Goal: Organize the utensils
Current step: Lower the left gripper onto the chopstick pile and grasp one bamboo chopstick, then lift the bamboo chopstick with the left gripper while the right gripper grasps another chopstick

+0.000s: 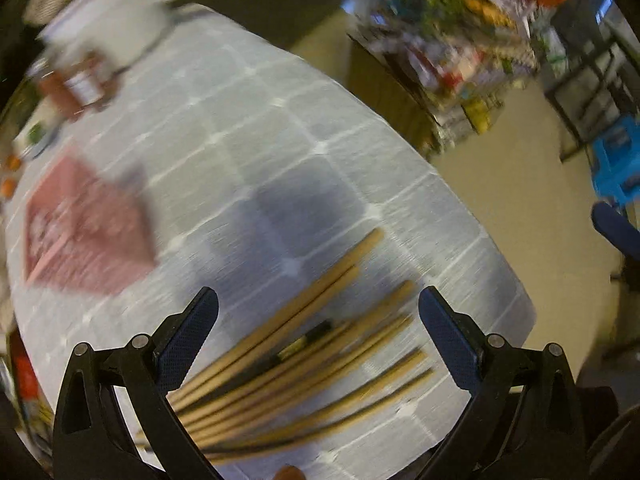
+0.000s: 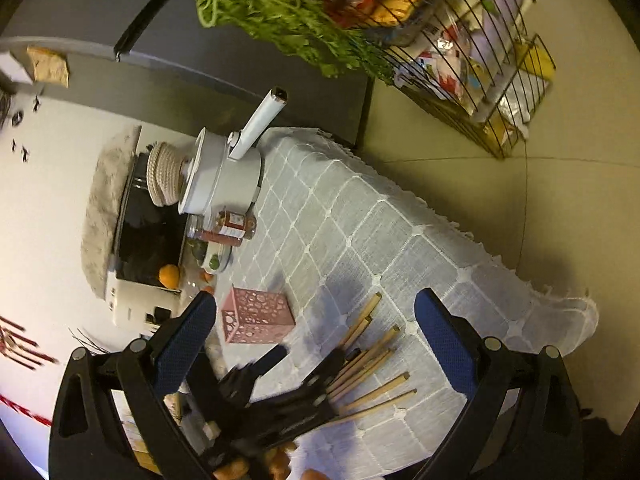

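A loose pile of wooden chopsticks (image 1: 304, 360) lies fanned out on the grey checked tablecloth (image 1: 248, 128), with one dark stick (image 1: 306, 342) among them. My left gripper (image 1: 318, 294) hovers open just over the pile, one finger on each side, holding nothing; this view is motion-blurred. A pink perforated holder (image 1: 88, 232) sits to the left. From the right wrist, the holder (image 2: 256, 316) is beside the chopsticks (image 2: 372, 360), and the left gripper (image 2: 306, 356) sits over their near ends. My right gripper (image 2: 316, 296) is open, higher up and empty.
A white saucepan (image 2: 224, 176), a jar (image 2: 228, 226), oranges (image 2: 168, 276) and a small plate stand at the table's far end. The tablecloth's fringed edge (image 2: 520, 280) drops to the floor on the right. A wire rack (image 2: 472, 52) with packets and greens (image 2: 280, 12) stands beyond.
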A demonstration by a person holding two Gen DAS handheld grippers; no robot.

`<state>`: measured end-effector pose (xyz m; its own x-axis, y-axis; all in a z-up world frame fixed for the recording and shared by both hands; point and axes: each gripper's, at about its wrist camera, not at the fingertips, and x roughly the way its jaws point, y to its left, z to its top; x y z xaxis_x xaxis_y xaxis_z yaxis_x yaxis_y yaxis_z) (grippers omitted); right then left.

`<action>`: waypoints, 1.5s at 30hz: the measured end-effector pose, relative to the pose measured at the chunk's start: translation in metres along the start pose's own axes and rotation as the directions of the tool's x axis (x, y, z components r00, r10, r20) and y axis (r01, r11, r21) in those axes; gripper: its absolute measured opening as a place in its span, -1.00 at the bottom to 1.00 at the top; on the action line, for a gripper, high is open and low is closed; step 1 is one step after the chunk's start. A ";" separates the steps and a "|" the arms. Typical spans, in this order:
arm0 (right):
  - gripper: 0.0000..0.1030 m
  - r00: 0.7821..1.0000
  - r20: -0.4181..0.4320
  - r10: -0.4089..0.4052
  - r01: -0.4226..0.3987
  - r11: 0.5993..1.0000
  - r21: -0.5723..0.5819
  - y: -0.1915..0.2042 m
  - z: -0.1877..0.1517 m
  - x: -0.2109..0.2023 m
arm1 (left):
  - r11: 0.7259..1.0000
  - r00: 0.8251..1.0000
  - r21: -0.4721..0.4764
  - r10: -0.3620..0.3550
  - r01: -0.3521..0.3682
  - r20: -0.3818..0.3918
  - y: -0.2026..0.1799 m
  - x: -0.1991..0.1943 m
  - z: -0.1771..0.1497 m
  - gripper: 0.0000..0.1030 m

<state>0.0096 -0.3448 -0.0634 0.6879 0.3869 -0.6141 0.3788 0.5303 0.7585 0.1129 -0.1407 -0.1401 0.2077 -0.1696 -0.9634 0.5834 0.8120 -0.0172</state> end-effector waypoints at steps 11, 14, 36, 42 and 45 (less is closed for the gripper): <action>0.88 1.000 0.000 0.023 -0.023 0.993 0.112 -0.027 0.020 -0.002 | 0.991 0.972 0.135 0.048 -0.017 -0.228 -0.019 0.060 0.049 0.10; 0.88 0.999 -0.033 0.037 -0.033 0.992 0.125 -0.028 0.019 0.005 | 0.994 0.976 0.110 0.024 0.000 -0.216 -0.013 0.065 0.047 -0.31; 0.16 0.919 -0.331 -0.214 0.207 0.977 -0.056 -0.004 -0.046 0.126 | 0.973 0.840 0.014 0.192 -0.230 0.507 0.045 -0.136 -0.093 -0.83; -0.47 0.887 -0.357 -0.292 0.289 0.955 -0.063 0.003 -0.060 0.155 | 0.969 0.774 -0.064 0.229 -0.237 0.591 0.064 -0.173 -0.146 -0.86; -0.56 0.879 -0.350 -0.324 0.324 0.944 -0.060 0.009 -0.061 0.162 | 0.973 0.743 -0.094 0.221 -0.209 0.632 0.073 -0.186 -0.164 -0.86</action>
<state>0.0872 -0.2313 -0.1689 0.2652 0.4327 -0.8616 0.5430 0.6714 0.5043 -0.0119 0.0421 -0.0061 0.7793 -0.2999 -0.5503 0.4505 0.8785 0.1592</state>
